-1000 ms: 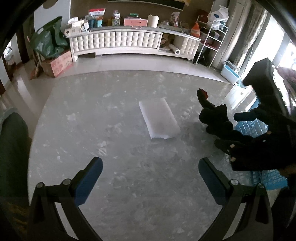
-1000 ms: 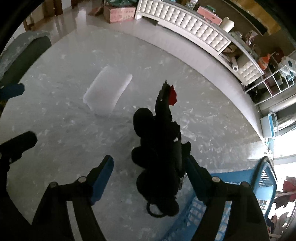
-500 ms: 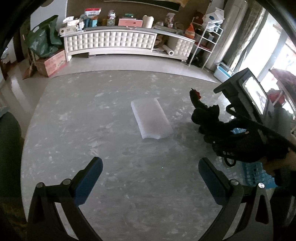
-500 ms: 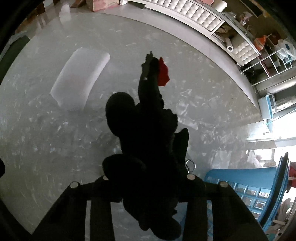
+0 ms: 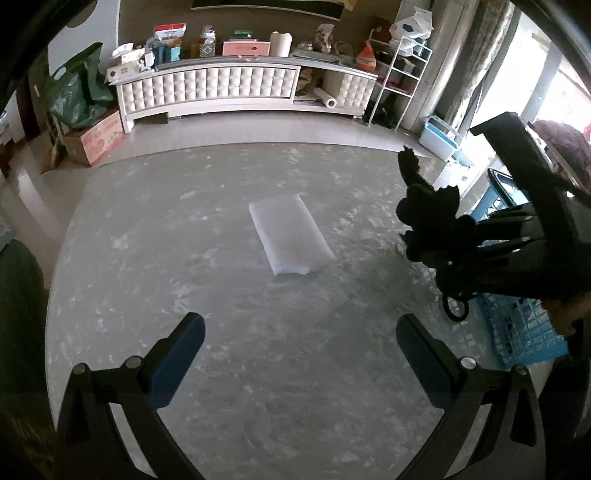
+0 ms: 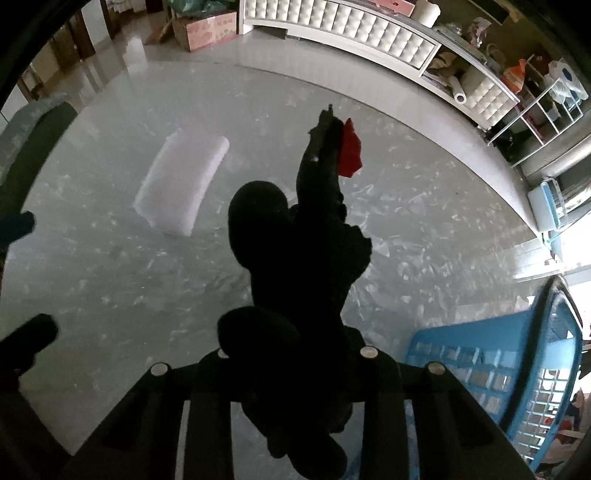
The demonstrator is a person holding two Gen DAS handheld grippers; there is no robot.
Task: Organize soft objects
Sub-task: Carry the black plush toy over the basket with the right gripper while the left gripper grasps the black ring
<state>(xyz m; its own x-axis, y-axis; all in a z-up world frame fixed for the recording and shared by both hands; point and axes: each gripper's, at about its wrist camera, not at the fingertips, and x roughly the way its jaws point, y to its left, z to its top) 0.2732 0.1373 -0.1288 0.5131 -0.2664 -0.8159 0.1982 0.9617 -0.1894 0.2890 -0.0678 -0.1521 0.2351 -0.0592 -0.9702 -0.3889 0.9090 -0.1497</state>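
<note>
Grey marbled worktop (image 5: 155, 236), round-edged, glossy; pale tiled floor (image 5: 258, 129) beyond it. Long white tufted cabinet (image 5: 207, 88) against brown wall (image 5: 155, 14), top crowded with boxes, pink case (image 5: 243, 48), paper roll (image 5: 280, 43). Cardboard box (image 5: 96, 136) on floor at cabinet's left end, green plastic bag (image 5: 79, 94) above it. White wire shelf rack (image 5: 400, 70) at cabinet's right end, white bag on top. Patterned curtain (image 5: 476, 66) beside bright window (image 5: 565, 85); daylight from that side, glare on floor
</note>
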